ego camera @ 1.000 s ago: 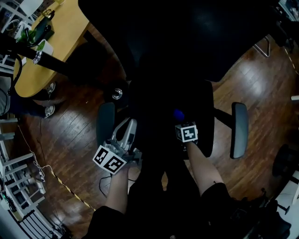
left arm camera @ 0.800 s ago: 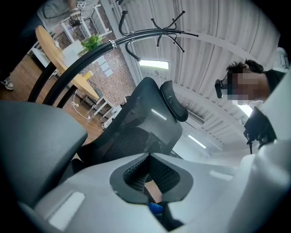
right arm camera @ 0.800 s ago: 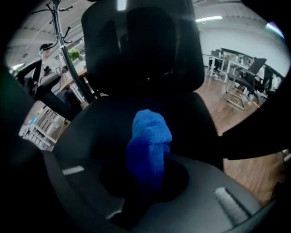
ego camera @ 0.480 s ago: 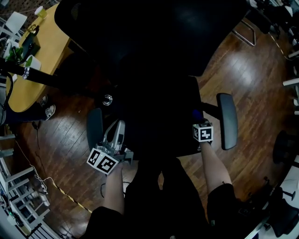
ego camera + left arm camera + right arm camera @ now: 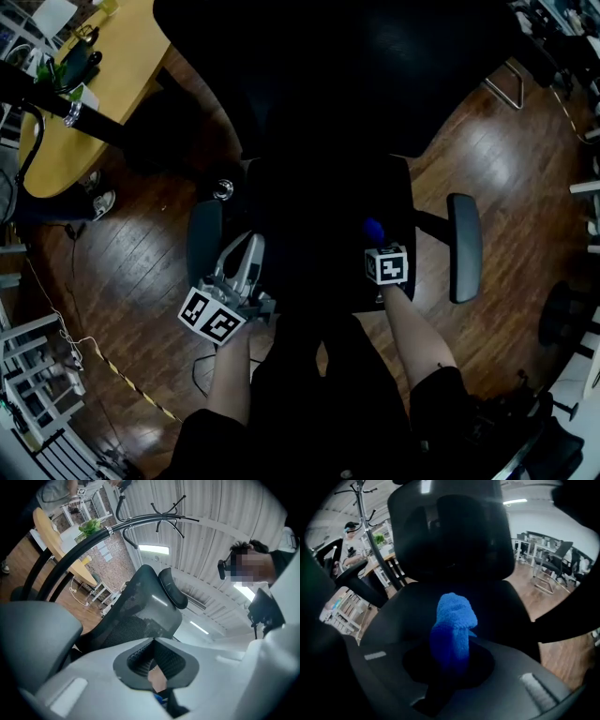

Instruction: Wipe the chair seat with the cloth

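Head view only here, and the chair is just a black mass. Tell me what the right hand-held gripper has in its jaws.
Observer: The right hand-held gripper is shut on a bunched blue cloth, which sticks out ahead of the jaws.
Operator: Report what lies beyond it.
Observer: The chair seat, with the backrest upright behind it. I cannot tell whether the cloth touches the seat.
Operator: Now the left one.
Observer: The left hand-held gripper has its jaws together on nothing, and it points up toward the headrest.
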`<control>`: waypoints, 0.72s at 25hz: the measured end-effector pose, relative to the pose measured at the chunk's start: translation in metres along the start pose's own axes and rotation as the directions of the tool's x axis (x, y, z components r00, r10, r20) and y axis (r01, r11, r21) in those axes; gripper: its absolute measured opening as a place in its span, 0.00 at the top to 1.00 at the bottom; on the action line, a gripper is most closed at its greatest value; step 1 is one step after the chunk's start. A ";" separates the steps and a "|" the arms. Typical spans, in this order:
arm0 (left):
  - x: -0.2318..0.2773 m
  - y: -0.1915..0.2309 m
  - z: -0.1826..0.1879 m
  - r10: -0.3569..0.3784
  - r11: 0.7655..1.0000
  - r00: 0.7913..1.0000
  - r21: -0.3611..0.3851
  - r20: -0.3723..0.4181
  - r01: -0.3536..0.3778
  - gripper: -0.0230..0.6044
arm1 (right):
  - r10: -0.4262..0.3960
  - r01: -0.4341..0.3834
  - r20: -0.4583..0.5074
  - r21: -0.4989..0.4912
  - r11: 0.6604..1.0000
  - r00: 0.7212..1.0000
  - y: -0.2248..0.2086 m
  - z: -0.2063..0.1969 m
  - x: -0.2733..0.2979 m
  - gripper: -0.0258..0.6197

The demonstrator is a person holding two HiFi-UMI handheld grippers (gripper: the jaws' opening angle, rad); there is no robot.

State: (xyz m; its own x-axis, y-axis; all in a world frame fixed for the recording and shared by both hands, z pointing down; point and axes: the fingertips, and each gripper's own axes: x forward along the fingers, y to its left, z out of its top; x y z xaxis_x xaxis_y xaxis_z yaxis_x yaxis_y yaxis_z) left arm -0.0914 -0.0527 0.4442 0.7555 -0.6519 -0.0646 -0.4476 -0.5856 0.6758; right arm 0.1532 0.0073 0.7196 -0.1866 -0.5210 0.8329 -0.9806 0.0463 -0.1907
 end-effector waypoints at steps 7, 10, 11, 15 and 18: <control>-0.020 -0.012 0.012 -0.009 1.000 0.999 0.010 0.036 0.008 0.98 | 0.340 -0.346 -0.076 -0.092 0.934 0.937 0.191 0.004 0.042 0.90; -0.027 -0.008 0.015 0.007 1.000 0.998 0.005 0.056 -0.008 0.98 | 0.408 -0.423 -0.138 -0.105 0.900 0.902 0.251 -0.004 0.052 0.90; -0.029 -0.006 0.016 0.012 1.000 0.998 0.001 0.061 -0.012 0.98 | 0.416 -0.435 -0.155 -0.120 0.892 0.896 0.265 -0.009 0.055 0.90; -0.032 -0.004 0.014 0.011 1.000 0.998 0.003 0.056 -0.011 0.98 | 0.420 -0.440 -0.146 -0.159 0.884 0.896 0.278 -0.015 0.061 0.90; -0.032 -0.001 0.010 0.009 1.000 0.999 0.000 0.051 -0.009 0.98 | 0.413 -0.432 -0.143 -0.137 0.892 0.899 0.267 -0.020 0.063 0.90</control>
State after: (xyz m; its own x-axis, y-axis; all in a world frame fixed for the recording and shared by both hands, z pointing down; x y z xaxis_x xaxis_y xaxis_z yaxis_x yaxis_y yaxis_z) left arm -0.1201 -0.0359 0.4386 0.7261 -0.6809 -0.0955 -0.4546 -0.5797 0.6763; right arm -0.1213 0.0036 0.7318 -0.5818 -0.3277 0.7444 -0.8021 0.3827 -0.4584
